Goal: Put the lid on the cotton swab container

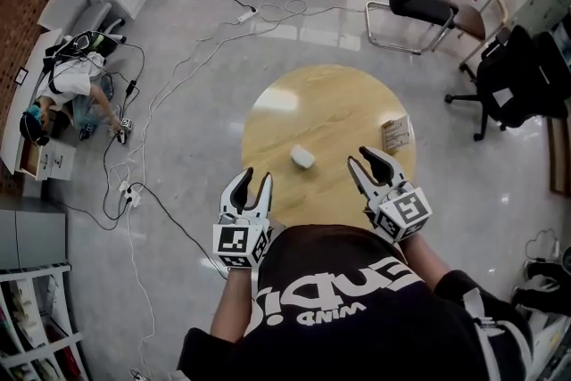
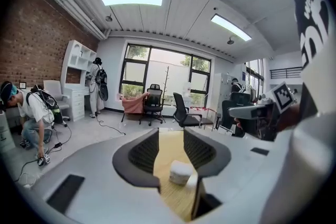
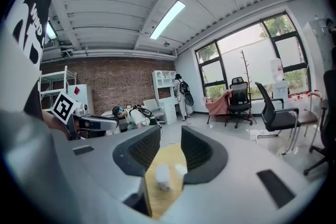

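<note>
On the counter (image 1: pixel 357 103), the cotton swab container (image 1: pixel 302 157) was spotted beyond and between both empty claws; the wide left claw (image 1: pixel 257 177) seemed nearer, the right claw (image 1: pixel 362 157) narrower.

Your round table (image 1: pixel 332 107) looks pale wood, faintly sheened; on it the container (image 1: pixel 302 157) looks white matt plastic; around it the floor (image 1: pixel 464 210) gleams glossy.

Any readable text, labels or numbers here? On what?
"WIND": small, upside down, on the person's black shirt; the bigger letters above it are unclear.
Markers on the left gripper and right gripper: square patterns, no words.
Print on the brown card: too small to read.
</note>
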The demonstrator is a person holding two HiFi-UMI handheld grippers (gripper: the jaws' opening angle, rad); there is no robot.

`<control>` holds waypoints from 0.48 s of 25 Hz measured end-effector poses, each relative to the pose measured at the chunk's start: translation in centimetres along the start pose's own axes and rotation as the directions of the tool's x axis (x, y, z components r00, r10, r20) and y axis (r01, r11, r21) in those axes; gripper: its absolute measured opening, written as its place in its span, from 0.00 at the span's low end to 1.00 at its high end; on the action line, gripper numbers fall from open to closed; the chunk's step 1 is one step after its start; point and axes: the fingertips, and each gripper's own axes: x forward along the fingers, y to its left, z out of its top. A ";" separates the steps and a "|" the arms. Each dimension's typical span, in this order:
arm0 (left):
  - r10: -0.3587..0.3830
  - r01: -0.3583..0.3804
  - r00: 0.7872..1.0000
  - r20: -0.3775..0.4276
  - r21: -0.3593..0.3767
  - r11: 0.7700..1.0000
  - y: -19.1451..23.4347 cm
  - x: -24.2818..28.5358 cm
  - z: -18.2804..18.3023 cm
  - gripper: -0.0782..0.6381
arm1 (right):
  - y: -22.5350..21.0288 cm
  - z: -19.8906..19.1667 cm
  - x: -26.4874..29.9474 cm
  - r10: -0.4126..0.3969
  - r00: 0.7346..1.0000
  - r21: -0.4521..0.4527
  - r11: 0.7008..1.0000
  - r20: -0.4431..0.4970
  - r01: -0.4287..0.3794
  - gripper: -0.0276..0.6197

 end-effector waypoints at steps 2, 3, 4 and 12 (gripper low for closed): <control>0.016 -0.016 1.000 0.016 -0.005 1.000 0.2 -0.4 0.2 0.28 | 0.1 0.3 -0.1 -0.012 1.000 -0.003 1.000 0.004 0.012 0.20; 0.025 -0.024 0.999 0.020 -0.013 1.000 0.4 -0.5 0.1 0.24 | 0.1 0.4 -0.1 -0.026 1.000 0.000 1.000 0.000 0.026 0.17; 0.031 -0.030 0.999 0.023 -0.021 0.999 0.5 -0.6 0.1 0.22 | 0.1 0.5 0.0 -0.039 0.999 0.003 0.999 -0.004 0.039 0.14; 0.083 -0.083 0.996 0.022 -0.028 0.996 1.0 -0.8 -0.5 0.13 | -0.5 0.4 -0.4 -0.073 0.997 -0.020 0.997 -0.004 0.073 0.05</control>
